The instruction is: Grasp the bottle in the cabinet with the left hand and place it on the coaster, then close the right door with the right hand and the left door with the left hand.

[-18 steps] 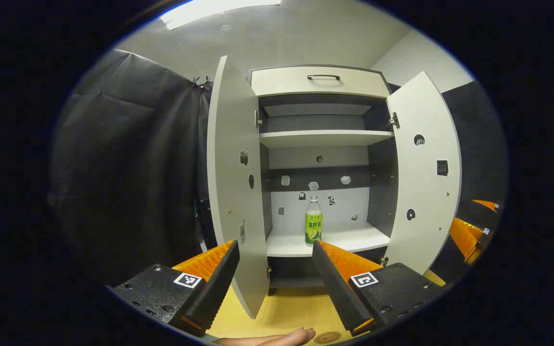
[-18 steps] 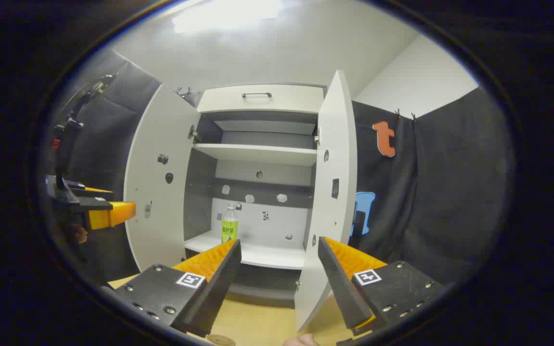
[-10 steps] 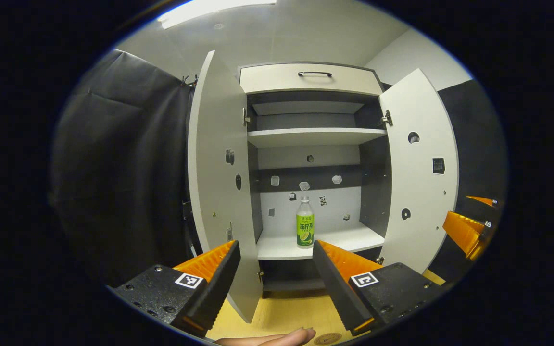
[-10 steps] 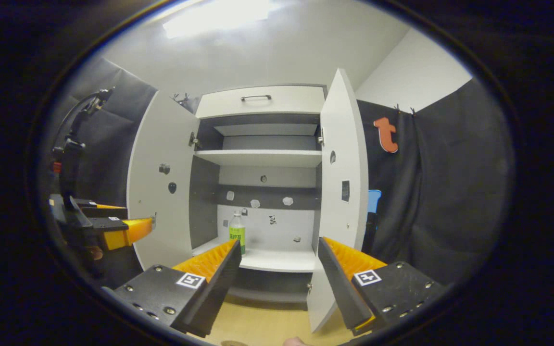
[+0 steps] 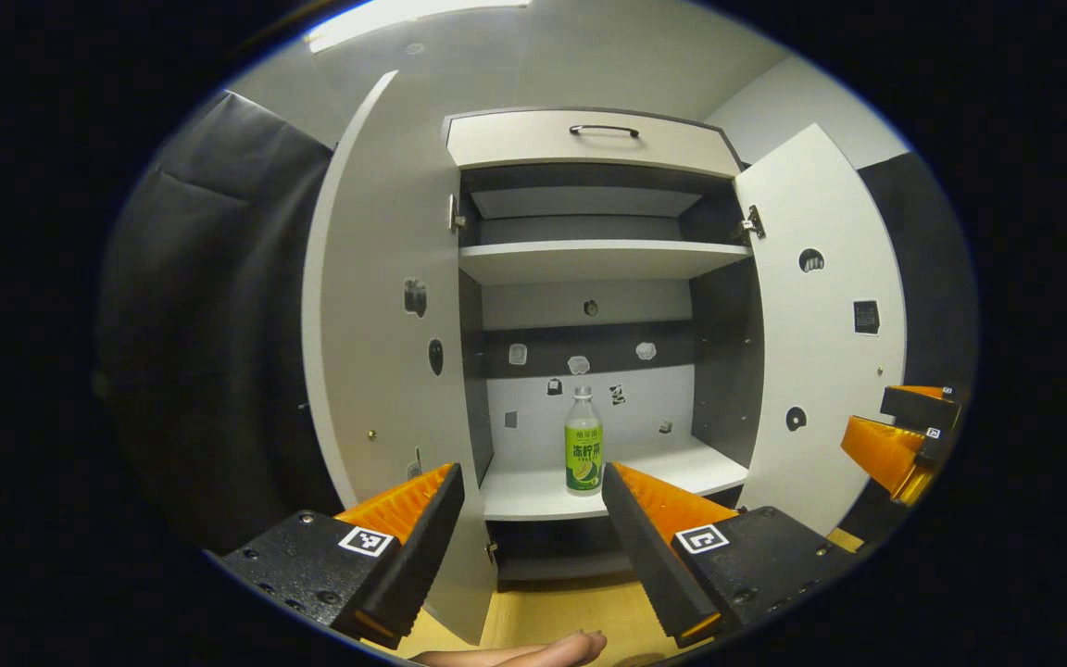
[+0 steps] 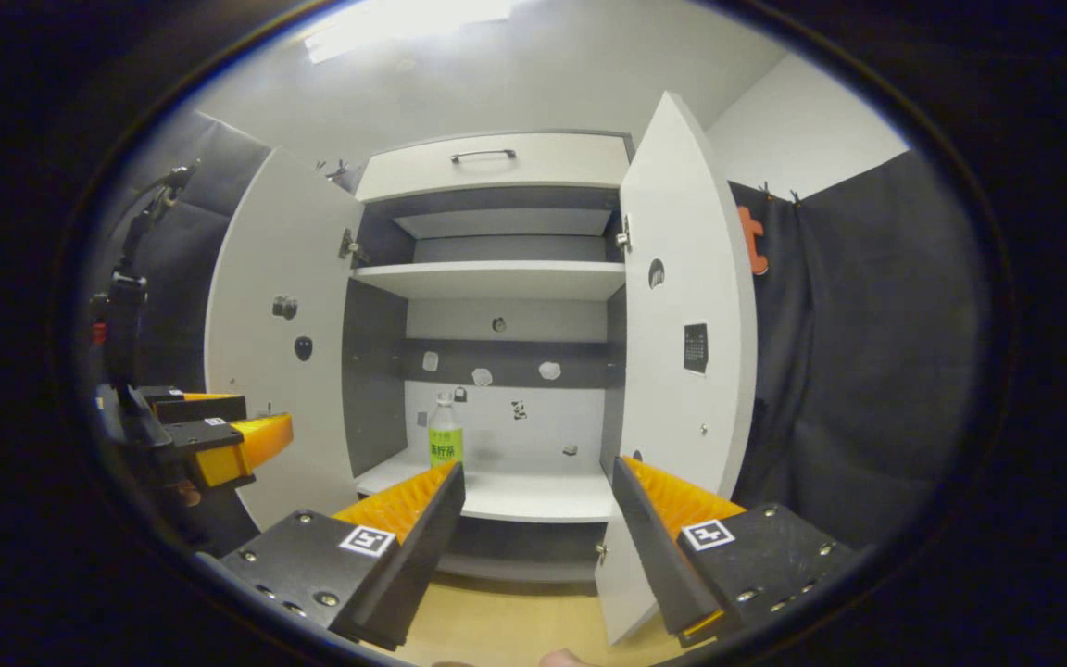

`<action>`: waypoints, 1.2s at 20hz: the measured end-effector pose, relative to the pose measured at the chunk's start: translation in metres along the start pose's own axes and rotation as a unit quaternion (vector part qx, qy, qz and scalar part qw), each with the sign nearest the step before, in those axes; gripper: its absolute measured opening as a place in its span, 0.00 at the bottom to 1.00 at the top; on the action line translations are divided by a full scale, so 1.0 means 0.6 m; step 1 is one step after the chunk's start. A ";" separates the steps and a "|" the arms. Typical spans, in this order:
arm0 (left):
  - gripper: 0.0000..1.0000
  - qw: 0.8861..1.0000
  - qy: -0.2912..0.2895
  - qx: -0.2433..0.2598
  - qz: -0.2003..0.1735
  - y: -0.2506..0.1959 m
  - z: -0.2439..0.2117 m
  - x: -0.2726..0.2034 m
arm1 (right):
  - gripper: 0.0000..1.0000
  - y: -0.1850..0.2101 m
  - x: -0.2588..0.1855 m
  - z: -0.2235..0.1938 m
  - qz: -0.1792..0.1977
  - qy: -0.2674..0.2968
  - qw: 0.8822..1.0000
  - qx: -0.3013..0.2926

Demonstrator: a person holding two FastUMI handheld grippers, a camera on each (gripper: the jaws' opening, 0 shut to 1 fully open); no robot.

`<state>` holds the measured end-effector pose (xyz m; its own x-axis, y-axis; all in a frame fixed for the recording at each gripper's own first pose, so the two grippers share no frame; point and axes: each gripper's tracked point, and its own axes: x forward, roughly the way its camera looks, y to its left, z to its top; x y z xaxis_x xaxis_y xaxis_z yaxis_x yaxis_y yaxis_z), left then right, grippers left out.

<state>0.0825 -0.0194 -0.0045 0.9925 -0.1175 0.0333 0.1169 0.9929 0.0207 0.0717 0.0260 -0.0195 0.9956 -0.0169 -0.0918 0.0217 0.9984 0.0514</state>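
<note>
both tongs spread wide before the open cabinet point(image 5: 589, 139), nothing between them

a slim clear bottle point(image 5: 583, 442) with a green label stands upright on the smooth lower shelf point(image 5: 533, 491), between the flat pale left door point(image 5: 376, 324) and right door point(image 5: 821, 352). the left gripper point(image 5: 529, 519) points level at it, well short; the right gripper point(image 6: 533, 519) faces the shelf beside the right door, its ridged fingers point(image 6: 404, 505) apart.

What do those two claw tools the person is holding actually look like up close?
Each claw has two long wedge-shaped fingers with ribbed inner faces, set on black blocks with screws. Each block carries a small square black-and-white marker. See the left claw and the right claw. From the right gripper view, the left claw's body is dark and boxy, with a black cable arching above it.
</note>
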 end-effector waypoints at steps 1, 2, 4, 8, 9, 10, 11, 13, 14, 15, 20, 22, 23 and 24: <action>0.95 1.000 0.001 0.001 0.001 -0.002 -0.005 0.013 | 0.97 0.001 0.005 -0.004 -0.002 0.003 1.000 0.002; 0.95 1.000 0.001 0.003 0.001 -0.005 -0.009 0.027 | 0.97 0.000 0.010 -0.009 -0.003 0.005 1.000 0.004; 0.95 1.000 0.001 0.005 -0.003 -0.014 -0.018 0.054 | 0.97 -0.001 0.023 -0.015 -0.004 0.006 1.000 0.004; 0.95 1.000 0.015 0.000 -0.014 -0.036 -0.047 0.118 | 0.94 -0.007 0.049 -0.028 -0.011 0.010 1.000 -0.002; 0.95 1.000 0.020 -0.001 -0.015 -0.041 -0.058 0.137 | 0.94 -0.009 0.054 -0.030 -0.014 0.009 1.000 0.000; 0.95 1.000 0.025 -0.001 -0.012 -0.043 -0.064 0.155 | 0.94 -0.013 0.058 -0.033 -0.018 0.011 1.000 0.002; 0.95 1.000 0.026 -0.004 -0.012 -0.046 -0.071 0.178 | 0.94 -0.011 0.063 -0.033 -0.018 0.013 1.000 0.007; 0.95 1.000 0.022 -0.010 -0.020 -0.058 -0.078 0.215 | 0.97 -0.015 0.069 -0.036 -0.020 0.016 1.000 0.009; 0.95 0.999 0.018 -0.014 -0.025 -0.063 -0.080 0.234 | 0.97 -0.018 0.072 -0.038 -0.024 0.017 1.000 0.010; 0.95 0.999 0.013 -0.018 -0.030 -0.068 -0.079 0.252 | 0.94 -0.018 0.075 -0.038 -0.026 0.018 0.999 0.012; 0.95 0.998 -0.008 -0.032 -0.051 -0.099 -0.090 0.345 | 0.94 -0.014 0.082 -0.045 -0.029 0.027 0.999 0.017; 0.95 0.999 0.003 -0.033 -0.039 -0.097 -0.110 0.382 | 0.94 -0.004 0.077 -0.041 -0.021 0.024 0.999 0.018; 0.95 0.999 0.014 -0.038 -0.036 -0.098 -0.120 0.400 | 0.94 0.002 0.073 -0.037 -0.016 0.020 1.000 0.018; 0.95 0.998 0.022 -0.047 -0.035 -0.100 -0.132 0.415 | 0.94 0.006 0.070 -0.034 -0.010 0.015 1.000 0.018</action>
<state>0.3254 -0.1066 -0.0764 0.9822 -0.1875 -0.0080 0.1864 0.9799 -0.0716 0.1119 0.0299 -0.0438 0.9918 -0.0347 -0.1229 0.0452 0.9954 0.0840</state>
